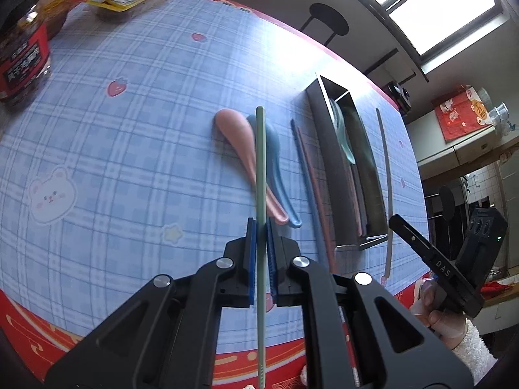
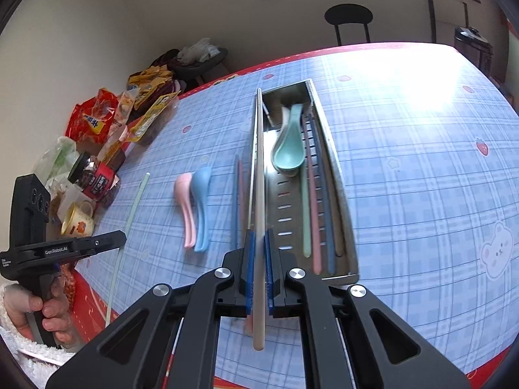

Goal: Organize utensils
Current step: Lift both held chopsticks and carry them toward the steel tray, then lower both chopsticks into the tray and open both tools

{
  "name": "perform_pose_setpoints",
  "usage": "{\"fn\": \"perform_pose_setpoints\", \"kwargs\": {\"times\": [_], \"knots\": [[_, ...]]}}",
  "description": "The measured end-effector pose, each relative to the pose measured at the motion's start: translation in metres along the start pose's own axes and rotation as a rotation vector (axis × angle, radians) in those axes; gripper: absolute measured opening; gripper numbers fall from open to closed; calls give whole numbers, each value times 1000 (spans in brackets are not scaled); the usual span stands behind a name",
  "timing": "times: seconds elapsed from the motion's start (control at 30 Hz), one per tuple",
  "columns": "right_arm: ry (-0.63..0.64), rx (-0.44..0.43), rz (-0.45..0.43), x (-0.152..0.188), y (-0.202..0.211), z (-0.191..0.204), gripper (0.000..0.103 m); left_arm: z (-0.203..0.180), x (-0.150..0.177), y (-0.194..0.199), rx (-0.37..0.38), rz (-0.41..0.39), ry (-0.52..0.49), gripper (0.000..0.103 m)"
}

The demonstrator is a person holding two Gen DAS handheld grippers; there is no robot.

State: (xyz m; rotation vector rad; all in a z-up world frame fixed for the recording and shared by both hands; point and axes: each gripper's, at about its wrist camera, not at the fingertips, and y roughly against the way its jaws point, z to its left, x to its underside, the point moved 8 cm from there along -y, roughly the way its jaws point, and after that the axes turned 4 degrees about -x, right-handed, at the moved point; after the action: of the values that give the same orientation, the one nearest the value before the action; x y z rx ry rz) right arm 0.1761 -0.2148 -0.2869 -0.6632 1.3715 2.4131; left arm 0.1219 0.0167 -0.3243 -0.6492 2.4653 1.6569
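1. My table is covered by a blue plaid tablecloth (image 2: 405, 168) printed with strawberries, stars and white bears, with a red border at the edge; a black round stool (image 2: 348, 16) stands beyond the far side.
2. The steel utensil tray (image 2: 337, 175) lies lengthwise on the cloth; inside it I see a teal soup spoon (image 2: 288, 149), and beside the spoon a green, a pink and a dark blue chopstick lying along the perforated floor.
3. Snack clutter sits at the table's left end: a red bag (image 2: 92, 120), yellow packets (image 2: 152, 113), a dark-lidded jar with a red label (image 2: 94, 178) and a small yellow cup (image 2: 78, 218); the writing on these is too small for me to read.
4. My left gripper (image 1: 262, 230) is clamped tight on a light green chopstick (image 1: 260, 168), carried above the cloth; its body reads "GenRobot.AI" in the right wrist view.
5. My right gripper (image 2: 258, 243) is closed on a pale grey chopstick (image 2: 258, 168), held over the tray's left rim; its side reads "DAS" in the left wrist view.
6. A pink spoon (image 2: 185, 204) and a light blue spoon (image 2: 201, 201) lie touching, left of the tray.
7. Between spoons and tray lie a blue chopstick (image 1: 306, 175) and a pink chopstick (image 1: 316, 178), side by side on the cloth.
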Motion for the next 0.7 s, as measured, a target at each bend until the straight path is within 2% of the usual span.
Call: {"fn": "perform_pose_setpoints", "kwargs": {"times": [0.2, 0.33, 0.53, 0.7], "knots": [[-35, 36, 8, -6, 0, -24, 6, -55, -24, -27, 72, 48, -38, 10], [-42, 47, 12, -14, -3, -36, 6, -92, -43, -53, 95, 61, -60, 10], [-48, 40, 14, -31, -5, -45, 7, -131, -66, -95, 139, 99, -8, 10], [-24, 49, 42, -37, -15, -45, 7, -147, -80, -126, 132, 124, 26, 10]]}}
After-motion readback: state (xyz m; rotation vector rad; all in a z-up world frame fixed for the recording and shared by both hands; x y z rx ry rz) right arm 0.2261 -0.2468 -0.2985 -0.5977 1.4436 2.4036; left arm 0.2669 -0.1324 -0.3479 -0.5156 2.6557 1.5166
